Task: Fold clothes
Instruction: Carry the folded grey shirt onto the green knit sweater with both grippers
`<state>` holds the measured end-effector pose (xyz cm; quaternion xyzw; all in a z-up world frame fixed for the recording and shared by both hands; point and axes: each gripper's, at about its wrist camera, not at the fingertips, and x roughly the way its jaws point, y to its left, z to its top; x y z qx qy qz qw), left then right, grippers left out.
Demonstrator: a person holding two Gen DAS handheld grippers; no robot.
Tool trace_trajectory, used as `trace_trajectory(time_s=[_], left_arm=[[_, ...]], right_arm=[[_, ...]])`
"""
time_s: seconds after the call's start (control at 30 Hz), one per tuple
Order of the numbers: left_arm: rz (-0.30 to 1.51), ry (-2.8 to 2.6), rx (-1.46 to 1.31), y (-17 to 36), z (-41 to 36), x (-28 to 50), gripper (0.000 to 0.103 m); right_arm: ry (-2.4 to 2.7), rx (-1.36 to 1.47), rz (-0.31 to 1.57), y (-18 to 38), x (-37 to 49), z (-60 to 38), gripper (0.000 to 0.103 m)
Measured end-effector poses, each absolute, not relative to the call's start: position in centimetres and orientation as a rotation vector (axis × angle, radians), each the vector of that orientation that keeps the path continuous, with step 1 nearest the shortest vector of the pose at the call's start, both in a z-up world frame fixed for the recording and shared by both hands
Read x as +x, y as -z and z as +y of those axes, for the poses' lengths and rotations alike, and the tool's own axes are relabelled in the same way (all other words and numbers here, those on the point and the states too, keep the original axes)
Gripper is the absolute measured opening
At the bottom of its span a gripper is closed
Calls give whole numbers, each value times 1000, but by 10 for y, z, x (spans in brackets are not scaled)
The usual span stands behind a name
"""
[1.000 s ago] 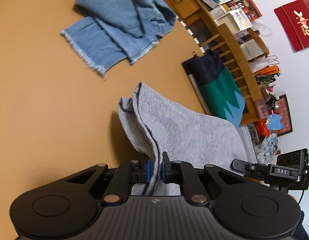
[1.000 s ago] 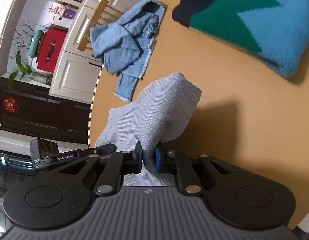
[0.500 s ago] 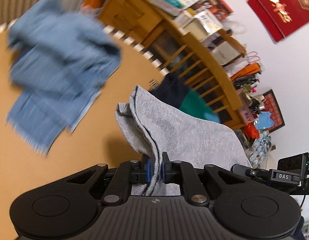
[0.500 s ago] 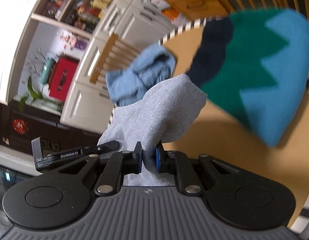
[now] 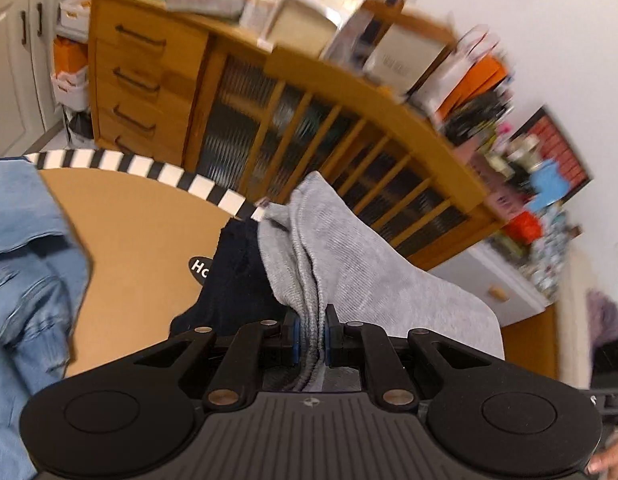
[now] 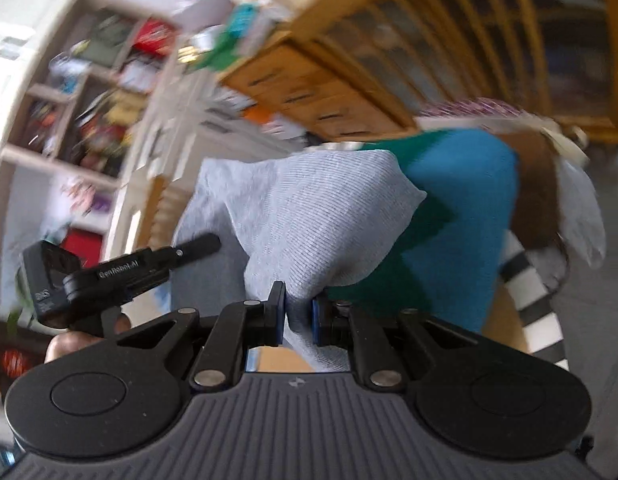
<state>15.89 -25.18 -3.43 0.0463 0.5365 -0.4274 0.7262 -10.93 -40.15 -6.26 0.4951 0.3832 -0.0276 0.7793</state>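
A folded grey knit garment point(image 5: 349, 264) hangs between both grippers, lifted off the tan table point(image 5: 141, 240). My left gripper point(image 5: 310, 338) is shut on one bunched edge of it. My right gripper point(image 6: 297, 316) is shut on another edge of the same grey garment point(image 6: 309, 216). The left gripper point(image 6: 121, 272) also shows at the left of the right wrist view. Both views are tilted up and blurred.
A folded navy, green and blue sweater point(image 6: 461, 208) lies under the grey garment; its navy part point(image 5: 233, 276) shows in the left wrist view. Blue jeans point(image 5: 25, 280) lie at the left. A wooden cabinet point(image 5: 309, 120) stands beyond the striped table edge point(image 5: 149, 168).
Both grippers have carried the grey garment up and forward over the sweater. The views have tilted up from the tabletop toward the cabinet and shelves. The jeans have slid to the left.
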Motion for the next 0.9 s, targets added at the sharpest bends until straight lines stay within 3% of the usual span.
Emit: trace_trajectory(time_s=[0.3, 0.4, 0.53, 0.7, 0.73, 0.77, 0.9], left_arm=[[1213, 849, 265, 123, -310, 175, 14], [1229, 855, 196, 138, -301, 184, 18], [1200, 853, 109, 131, -283, 196, 34], [1030, 822, -63, 78, -234, 208, 36], [1020, 865, -100, 69, -227, 204, 36], [1032, 919, -129, 66, -222, 196, 36], [1076, 1113, -145, 88, -231, 136, 39]], right_arm=[[196, 1099, 867, 138, -91, -424, 17], [193, 1086, 871, 150, -104, -429, 35], [180, 1174, 838, 158, -122, -437, 35], [172, 1202, 718, 133, -146, -455, 38], [176, 1201, 682, 127, -146, -459, 44], [179, 1201, 647, 121, -147, -463, 52], [240, 1278, 674, 134, -123, -477, 55]])
